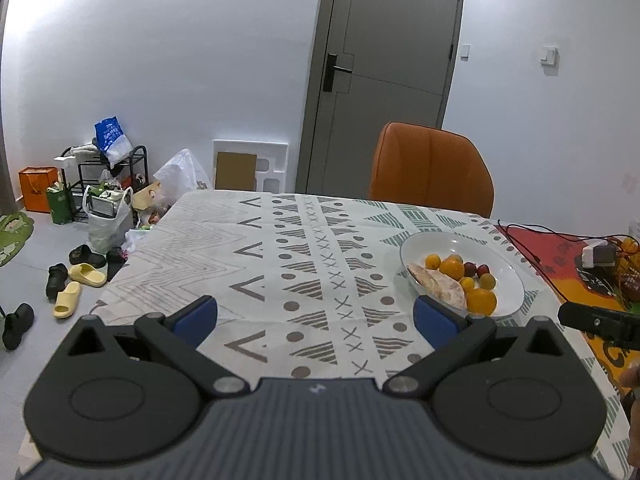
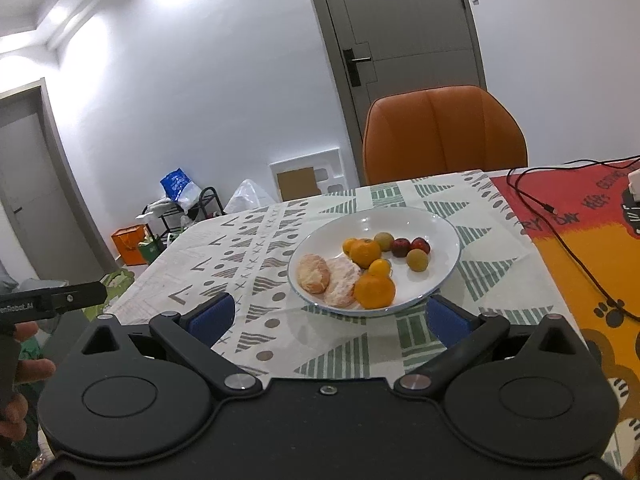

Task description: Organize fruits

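While your left gripper [image 1: 316,314] hung over the patterned tablecloth [image 1: 256,264] with its blue fingers spread wide and nothing between them, the white plate [image 2: 436,222] of fruit sat off to its right. Your right gripper [image 2: 330,314] was just as wide apart and bare, right at the plate's near rim. On the plate, two peeled citrus pieces [image 2: 330,276] touched the oranges [image 2: 374,290], with the small red fruits [image 2: 410,246] behind.

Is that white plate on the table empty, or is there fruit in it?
Not empty. The white plate holds oranges, two peeled citrus pieces and small red and yellowish fruits, all inside its rim.
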{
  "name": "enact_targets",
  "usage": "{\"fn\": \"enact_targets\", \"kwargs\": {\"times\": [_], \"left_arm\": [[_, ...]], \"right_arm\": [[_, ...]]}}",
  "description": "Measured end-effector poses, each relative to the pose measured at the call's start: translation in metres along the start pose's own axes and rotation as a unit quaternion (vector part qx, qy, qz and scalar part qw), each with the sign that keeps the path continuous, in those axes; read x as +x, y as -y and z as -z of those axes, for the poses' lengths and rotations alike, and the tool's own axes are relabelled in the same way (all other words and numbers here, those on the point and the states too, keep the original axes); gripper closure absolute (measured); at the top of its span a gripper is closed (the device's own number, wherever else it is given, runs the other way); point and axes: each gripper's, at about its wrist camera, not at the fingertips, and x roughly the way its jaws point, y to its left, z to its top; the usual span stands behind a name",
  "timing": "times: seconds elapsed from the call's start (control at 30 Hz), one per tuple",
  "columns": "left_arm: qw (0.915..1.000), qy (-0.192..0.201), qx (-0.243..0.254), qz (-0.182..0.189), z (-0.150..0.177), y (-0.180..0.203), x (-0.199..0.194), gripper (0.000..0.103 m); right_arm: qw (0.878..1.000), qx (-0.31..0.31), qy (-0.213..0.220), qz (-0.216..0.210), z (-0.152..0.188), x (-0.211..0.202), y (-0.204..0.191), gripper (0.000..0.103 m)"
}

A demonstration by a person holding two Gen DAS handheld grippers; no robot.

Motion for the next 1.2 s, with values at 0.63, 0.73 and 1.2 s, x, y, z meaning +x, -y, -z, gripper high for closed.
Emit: {"fn": "enact_targets", "kwargs": {"times": [0.63,0.73,1.2], "left_arm": [[0.9998,-0.017,0.012,0.001,0.021,0.002,-0.015,0.0],[0.9997,-0.021,0.013,0.003,0.023,0.003,-0.014,0.0],[0.9996,-0.025,0.013,0.002,0.023,0.003,-0.013,0.0]], "right_arm": [[1.0,-0.014,-0.015,-0.008,0.016,-0.018,-0.016,0.0],[1.0,-0.017,-0.014,-0.009,0.016,-0.018,-0.018,0.0],[1.0,-0.025,-0.008,-0.013,0.014,-0.017,-0.024,0.0]]}}
